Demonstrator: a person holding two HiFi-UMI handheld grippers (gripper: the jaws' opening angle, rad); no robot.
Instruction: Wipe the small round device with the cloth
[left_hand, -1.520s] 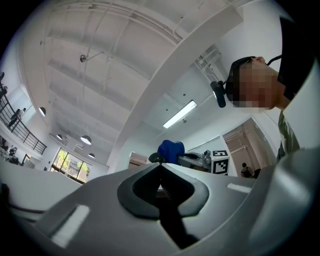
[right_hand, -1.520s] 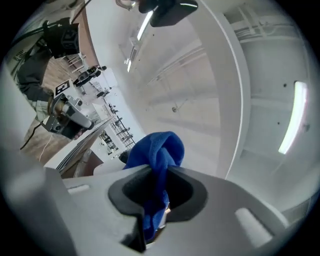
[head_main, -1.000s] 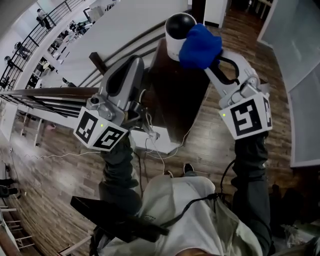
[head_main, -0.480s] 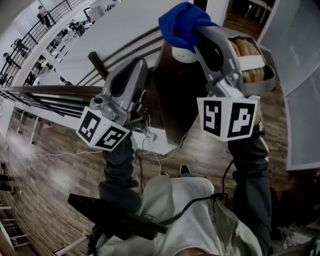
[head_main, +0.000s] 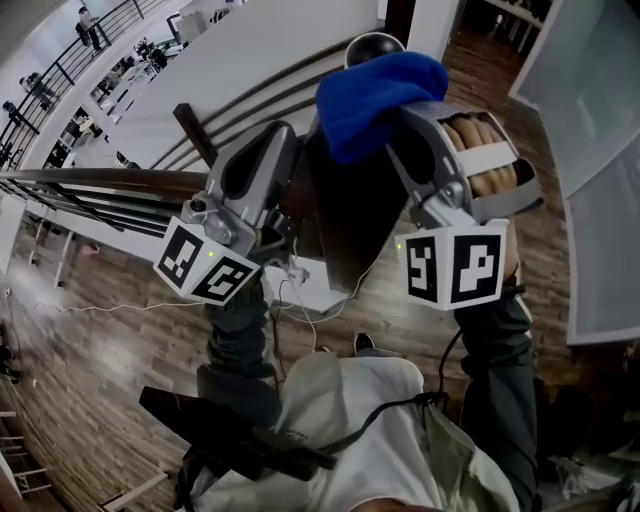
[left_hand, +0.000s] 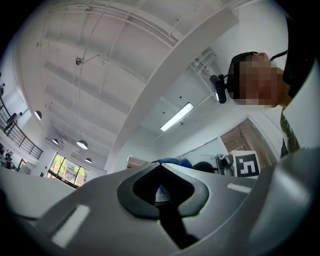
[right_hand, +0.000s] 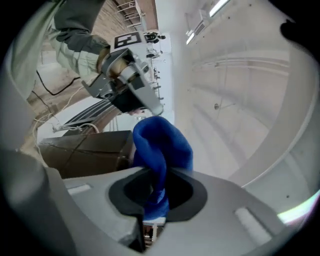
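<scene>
Your right gripper (right_hand: 155, 187) is clamped on the blue cloth (head_main: 378, 95), held against or just in front of the small round device (head_main: 372, 42) atop the dark stand (head_main: 348, 205). Your left gripper (head_main: 283, 140) sits closed on nothing beside it. Wiping seems mid-course, and most of the dome probably remains to do.

Wooden plank floor (head_main: 100, 340), dark railing (head_main: 80, 185), pendant lamps (left_hand: 82, 144), ceiling strip light (left_hand: 177, 116).

A dark brown counter (head_main: 350, 215) stands on a wood-plank floor (head_main: 90, 340), with thin white cables (head_main: 297, 285) trailing at its foot. A dark handrail (head_main: 100, 182) runs along the left; beyond it lies what may be a lower hall with distant people (head_main: 85, 22). Overhead, a strip light (left_hand: 177, 116) and round pendant lamps (left_hand: 82, 144) glow
</scene>
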